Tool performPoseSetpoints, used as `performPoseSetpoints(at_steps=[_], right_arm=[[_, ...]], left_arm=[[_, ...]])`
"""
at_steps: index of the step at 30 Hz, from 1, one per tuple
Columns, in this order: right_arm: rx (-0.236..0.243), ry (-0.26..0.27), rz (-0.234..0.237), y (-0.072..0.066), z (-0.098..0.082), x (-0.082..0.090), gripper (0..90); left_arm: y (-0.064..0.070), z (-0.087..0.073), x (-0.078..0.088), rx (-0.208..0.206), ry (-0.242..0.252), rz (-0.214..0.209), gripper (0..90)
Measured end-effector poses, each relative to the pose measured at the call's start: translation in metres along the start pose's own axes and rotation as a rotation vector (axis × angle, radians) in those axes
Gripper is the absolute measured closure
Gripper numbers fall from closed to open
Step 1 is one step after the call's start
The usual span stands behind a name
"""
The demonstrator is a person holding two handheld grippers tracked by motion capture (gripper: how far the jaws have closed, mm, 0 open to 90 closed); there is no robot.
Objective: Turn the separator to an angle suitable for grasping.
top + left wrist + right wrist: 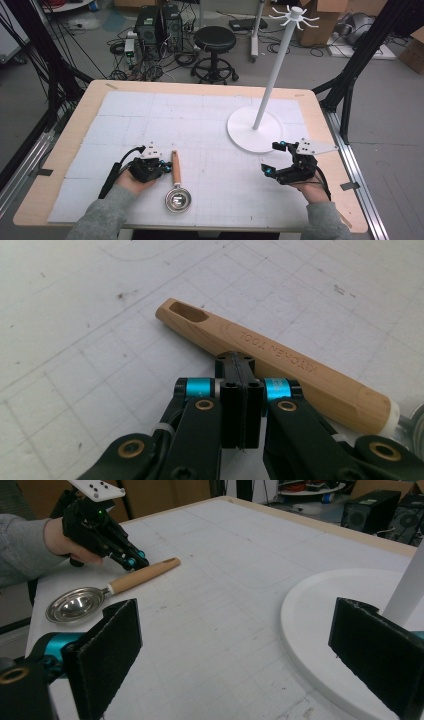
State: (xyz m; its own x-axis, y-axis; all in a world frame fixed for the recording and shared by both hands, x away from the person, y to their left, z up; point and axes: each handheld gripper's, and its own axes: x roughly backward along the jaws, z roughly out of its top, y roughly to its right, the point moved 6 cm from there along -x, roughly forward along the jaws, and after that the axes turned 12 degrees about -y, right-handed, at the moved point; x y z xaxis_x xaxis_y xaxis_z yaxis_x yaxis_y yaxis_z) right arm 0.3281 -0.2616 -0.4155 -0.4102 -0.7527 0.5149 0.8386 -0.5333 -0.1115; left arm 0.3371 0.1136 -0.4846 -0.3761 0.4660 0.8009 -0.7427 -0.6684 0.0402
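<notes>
Left gripper point(161, 165), jaws pressed together & holding nothing, sits just beside the wooden handle of a small steel ladle point(176, 186) whose long axis runs away from the person, bowl nearest them; right gripper point(272, 159), jaws spread, rests well apart near the white hook-stand base point(245, 135), on gridded white mat point(175, 115), cluttered lab beyond.

Robotics lab or research workspace, not home. Light wooden table point(320, 107) topped with white gridded mat point(200, 130), standing on grey concrete floor point(385, 115). Black aluminium frame struts point(367, 50) flank table on both sides. Behind: two black desktop computer towers point(159, 25) on floor, tangle of black cables point(150, 62) around them, round black swivel stool point(215, 50), brown cardboard boxes point(325, 20) along back wall.
</notes>
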Motion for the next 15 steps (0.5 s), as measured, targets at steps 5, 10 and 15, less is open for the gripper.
performPoseSetpoints(at_steps=[5, 10, 15], right_arm=[[0.002, 0.000, -0.001, 0.000, 0.000, 0.000, 6.1], [0.002, 0.000, 0.000, 0.000, 0.000, 0.000, 6.1], [0.004, -0.003, 0.001, 0.000, 0.000, 0.000, 6.1]], left_arm=[[0.008, 0.008, -0.006, -0.015, -0.001, -0.015, 89.6], [0.013, 0.014, -0.011, -0.012, 0.002, -0.033, 89.6], [0.017, 0.019, -0.016, -0.015, 0.001, -0.047, 89.6]])
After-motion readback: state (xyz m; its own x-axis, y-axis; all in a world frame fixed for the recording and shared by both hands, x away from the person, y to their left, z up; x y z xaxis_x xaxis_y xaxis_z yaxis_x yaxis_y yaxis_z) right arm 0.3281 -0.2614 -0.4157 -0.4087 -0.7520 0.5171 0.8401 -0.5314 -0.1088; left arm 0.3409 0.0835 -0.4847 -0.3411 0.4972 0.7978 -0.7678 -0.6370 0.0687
